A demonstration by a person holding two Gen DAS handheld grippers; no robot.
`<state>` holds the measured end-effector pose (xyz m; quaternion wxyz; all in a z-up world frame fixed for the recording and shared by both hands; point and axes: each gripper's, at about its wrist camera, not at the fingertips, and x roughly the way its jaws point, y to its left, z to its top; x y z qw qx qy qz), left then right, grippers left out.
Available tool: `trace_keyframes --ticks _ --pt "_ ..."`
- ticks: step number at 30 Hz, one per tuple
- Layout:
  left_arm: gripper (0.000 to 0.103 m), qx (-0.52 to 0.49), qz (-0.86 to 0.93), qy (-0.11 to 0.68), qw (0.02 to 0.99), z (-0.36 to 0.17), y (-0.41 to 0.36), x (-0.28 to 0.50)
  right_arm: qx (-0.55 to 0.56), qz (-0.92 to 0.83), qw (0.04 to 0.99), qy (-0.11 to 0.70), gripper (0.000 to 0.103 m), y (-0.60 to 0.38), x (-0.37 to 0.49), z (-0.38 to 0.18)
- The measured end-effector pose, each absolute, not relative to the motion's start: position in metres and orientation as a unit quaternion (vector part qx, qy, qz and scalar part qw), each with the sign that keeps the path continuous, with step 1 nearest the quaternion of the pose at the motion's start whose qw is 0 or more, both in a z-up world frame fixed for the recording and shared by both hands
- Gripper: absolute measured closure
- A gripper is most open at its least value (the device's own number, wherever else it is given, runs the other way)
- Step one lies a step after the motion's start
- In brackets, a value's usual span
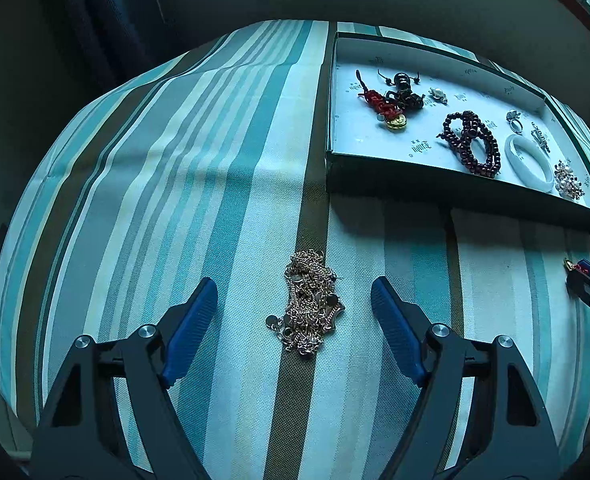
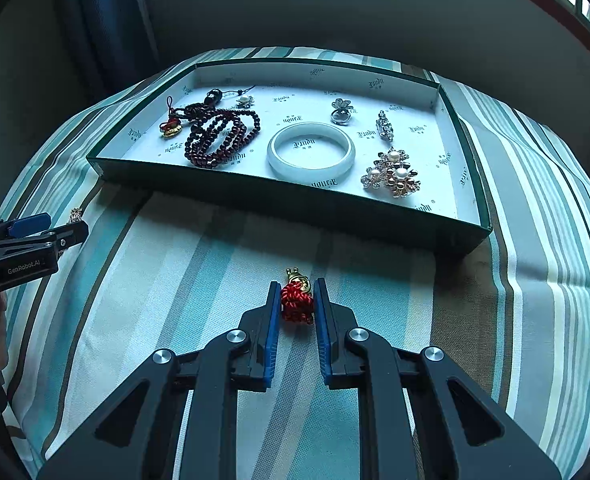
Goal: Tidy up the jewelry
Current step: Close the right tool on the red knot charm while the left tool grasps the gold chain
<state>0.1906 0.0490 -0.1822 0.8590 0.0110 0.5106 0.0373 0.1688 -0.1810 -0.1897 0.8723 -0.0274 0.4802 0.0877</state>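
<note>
Striped cloth (image 2: 535,208) covers the table. Your right gripper (image 2: 297,304) is clamped on a red knotted charm (image 2: 297,303), short of the tray (image 2: 295,204) near edge. Your left gripper (image 1: 295,308) stands wide, straddling a gold chain heap (image 1: 309,304). Bangle (image 2: 311,152), beads (image 2: 223,136) and brooches are already placed; these two pieces remain.
</note>
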Motion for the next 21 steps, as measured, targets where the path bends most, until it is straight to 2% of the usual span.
trace_keyframes --ticks 2,4,6,11,16,21 --pt "0.025 0.011 0.035 0.51 0.859 -0.1826 0.0483 0.1912 -0.025 0.086 0.872 0.481 0.086 -0.1832 0.1686 -0.1902" --pt "0.035 0.004 0.024 0.51 0.86 -0.1821 0.0484 0.1913 -0.024 0.087 0.871 0.483 0.086 -0.1837 0.1687 -0.1911" --pt "0.039 0.002 0.019 0.51 0.86 -0.1818 0.0475 0.1918 -0.023 0.088 0.871 0.483 0.086 -0.1839 0.1688 -0.1918" --pt "0.056 -0.002 0.004 0.509 0.861 -0.1804 0.0449 0.1887 -0.021 0.091 0.871 0.483 0.086 -0.1839 0.1685 -0.1917" --pt "0.082 -0.007 -0.004 0.509 0.861 -0.1788 0.047 0.1861 -0.019 0.093 0.87 0.483 0.086 -0.1837 0.1682 -0.192" --pt "0.084 -0.008 -0.005 0.508 0.861 -0.1784 0.0478 0.1847 -0.018 0.096 0.871 0.482 0.086 -0.1833 0.1672 -0.1918"
